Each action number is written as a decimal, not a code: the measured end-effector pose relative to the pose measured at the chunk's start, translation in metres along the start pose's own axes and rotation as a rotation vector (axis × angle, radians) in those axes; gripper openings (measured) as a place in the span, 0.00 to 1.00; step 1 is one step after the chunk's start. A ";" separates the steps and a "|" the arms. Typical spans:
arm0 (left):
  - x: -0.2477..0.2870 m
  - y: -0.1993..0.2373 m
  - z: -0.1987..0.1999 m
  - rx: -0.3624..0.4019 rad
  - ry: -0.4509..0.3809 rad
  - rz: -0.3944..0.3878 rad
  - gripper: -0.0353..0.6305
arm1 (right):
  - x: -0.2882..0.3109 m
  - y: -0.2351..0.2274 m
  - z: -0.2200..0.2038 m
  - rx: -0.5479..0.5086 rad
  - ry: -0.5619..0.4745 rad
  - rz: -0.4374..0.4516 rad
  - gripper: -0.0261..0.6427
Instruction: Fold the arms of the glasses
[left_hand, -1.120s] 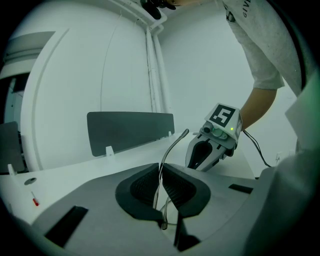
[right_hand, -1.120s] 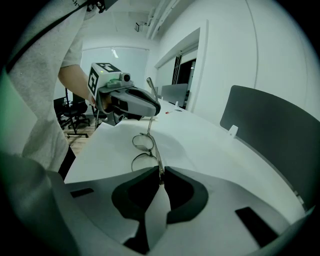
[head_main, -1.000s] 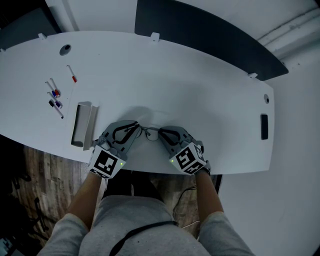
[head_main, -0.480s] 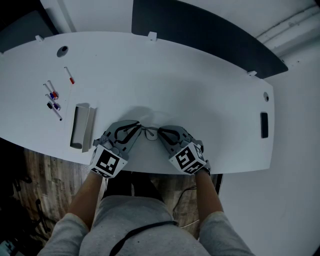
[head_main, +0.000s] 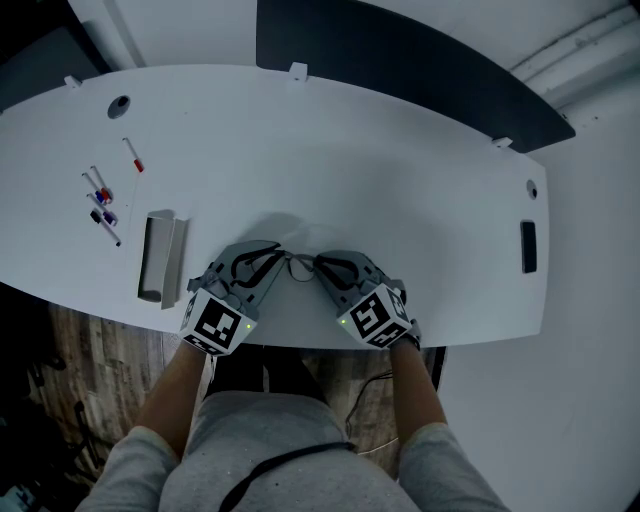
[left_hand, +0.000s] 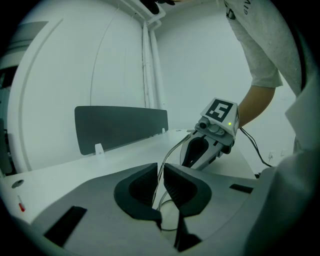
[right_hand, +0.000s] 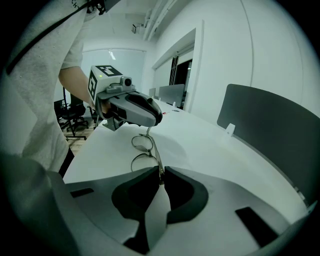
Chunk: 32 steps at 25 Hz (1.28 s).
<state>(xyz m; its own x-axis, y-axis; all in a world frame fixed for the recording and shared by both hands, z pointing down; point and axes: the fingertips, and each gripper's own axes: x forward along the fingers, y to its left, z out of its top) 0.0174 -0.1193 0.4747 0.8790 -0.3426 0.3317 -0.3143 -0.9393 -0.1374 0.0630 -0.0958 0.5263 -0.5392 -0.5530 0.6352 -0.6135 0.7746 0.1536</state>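
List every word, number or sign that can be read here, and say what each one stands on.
No text reads clearly.
Left cube: black-and-white square code, no letters.
Right cube: the same kind of code, no letters.
Shirt print: cut off at the picture's edge, unreadable.
Pens: too small to read any label.

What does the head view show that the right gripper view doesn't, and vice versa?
Only the head view: the right tongs with their marker cube, and a black slot at the right end of the table. Only the right gripper view: office chairs behind, and those tongs' jaws shut on one end of the glasses. Both: the glasses, table, dark divider, and left tongs, whose jaws have just been opening around a glasses arm.
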 end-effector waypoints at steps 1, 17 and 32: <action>0.001 -0.001 0.000 0.002 0.003 -0.003 0.12 | 0.000 0.000 0.000 0.000 -0.001 0.001 0.11; 0.000 -0.004 0.006 0.033 -0.026 -0.019 0.15 | 0.001 -0.002 -0.003 -0.008 0.001 0.007 0.10; -0.014 0.020 0.015 -0.084 -0.100 0.044 0.11 | 0.003 -0.003 -0.005 -0.020 0.005 0.014 0.10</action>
<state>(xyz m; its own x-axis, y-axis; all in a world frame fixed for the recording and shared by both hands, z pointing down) 0.0042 -0.1333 0.4532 0.8937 -0.3844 0.2313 -0.3789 -0.9228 -0.0695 0.0658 -0.0981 0.5313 -0.5446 -0.5406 0.6412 -0.5942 0.7883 0.1598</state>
